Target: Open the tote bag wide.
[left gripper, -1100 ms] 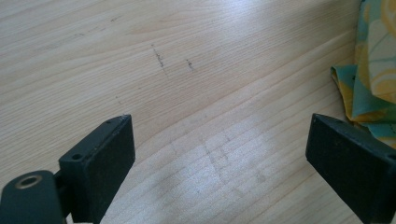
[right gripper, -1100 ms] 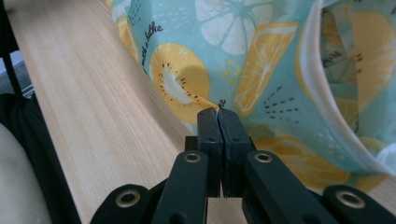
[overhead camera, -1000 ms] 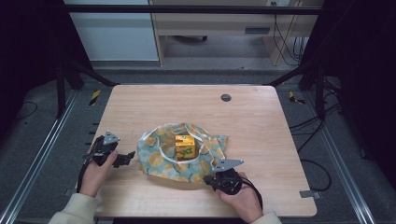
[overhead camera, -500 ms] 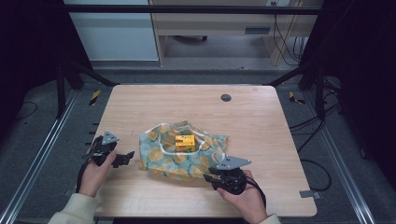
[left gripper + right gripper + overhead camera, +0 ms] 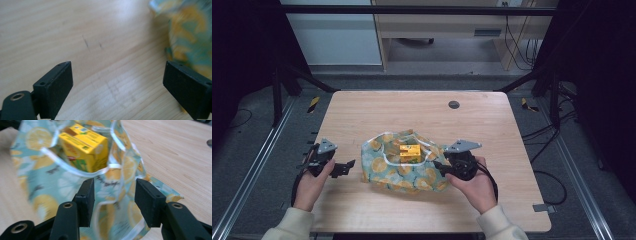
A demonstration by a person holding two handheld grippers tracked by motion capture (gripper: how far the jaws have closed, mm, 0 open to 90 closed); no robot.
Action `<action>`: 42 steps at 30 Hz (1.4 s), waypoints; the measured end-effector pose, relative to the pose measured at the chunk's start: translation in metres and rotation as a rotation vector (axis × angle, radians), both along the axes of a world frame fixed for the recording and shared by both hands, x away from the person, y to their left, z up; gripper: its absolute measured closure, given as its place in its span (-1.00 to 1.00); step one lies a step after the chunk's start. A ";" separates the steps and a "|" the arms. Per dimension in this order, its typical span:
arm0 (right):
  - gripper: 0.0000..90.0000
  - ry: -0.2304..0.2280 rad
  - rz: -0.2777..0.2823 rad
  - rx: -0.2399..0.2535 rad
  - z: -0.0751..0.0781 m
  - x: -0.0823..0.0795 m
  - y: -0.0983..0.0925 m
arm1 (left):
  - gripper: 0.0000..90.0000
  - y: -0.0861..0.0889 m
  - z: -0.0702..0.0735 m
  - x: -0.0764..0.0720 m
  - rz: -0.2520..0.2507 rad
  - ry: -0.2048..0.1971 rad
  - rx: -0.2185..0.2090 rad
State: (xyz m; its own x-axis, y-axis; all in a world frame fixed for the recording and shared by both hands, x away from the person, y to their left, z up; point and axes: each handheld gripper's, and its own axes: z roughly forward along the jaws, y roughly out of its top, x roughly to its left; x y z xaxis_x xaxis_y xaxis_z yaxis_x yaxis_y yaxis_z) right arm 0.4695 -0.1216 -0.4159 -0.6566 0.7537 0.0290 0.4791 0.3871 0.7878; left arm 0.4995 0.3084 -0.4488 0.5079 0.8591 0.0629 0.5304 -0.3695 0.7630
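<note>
The right tool (image 5: 443,166) has just let go of the teal fabric bag printed with lemon slices (image 5: 404,167). A second ago it was low at the bag's near right corner with its jaws pinched together; since then its jaws have been opening, and it now sits higher and further up the bag's right side. In the right gripper view the two black pads stand roughly half apart, the bag's cloth and white trim behind them, nothing pressed between them. The bag has changed too: it stood up taller around its contents a second ago and now lies slumped lower and wider on the light wooden worktop (image 5: 362,115), a little nearer its near edge than its far one, midway between left and right.

The yellow rectangular drink carton (image 5: 410,152) sits inside the bag's open mouth, its top showing above the white-edged rim; the right gripper view shows it (image 5: 83,146) plainly, tilted within the opening.

My reading is that the carton is in the bag and the right tool has finished one pull or adjustment of the cloth; it looks to be shifting for a fresh hold, perhaps on the rim or a white handle loop.

The left tool (image 5: 343,168) rests just beside the bag's left edge, in much the same spot as before. Its jaws are spread wide and hold nothing, with bare worktop between them and the bag's cloth (image 5: 190,32) just past one pad.
</note>
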 end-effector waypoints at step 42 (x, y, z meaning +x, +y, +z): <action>1.00 -0.123 0.130 0.066 0.040 -0.033 0.001 | 0.92 -0.052 0.073 -0.033 -0.317 -0.073 -0.057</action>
State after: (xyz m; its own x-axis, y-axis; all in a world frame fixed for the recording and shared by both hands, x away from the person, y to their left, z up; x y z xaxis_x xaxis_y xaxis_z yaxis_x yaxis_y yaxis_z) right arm 0.4361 -0.1205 -0.3763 -0.7502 0.6611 -0.0115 0.3264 0.3854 0.8631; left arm 0.4660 0.2568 -0.3758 0.7464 0.6623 0.0650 0.3394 -0.4630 0.8188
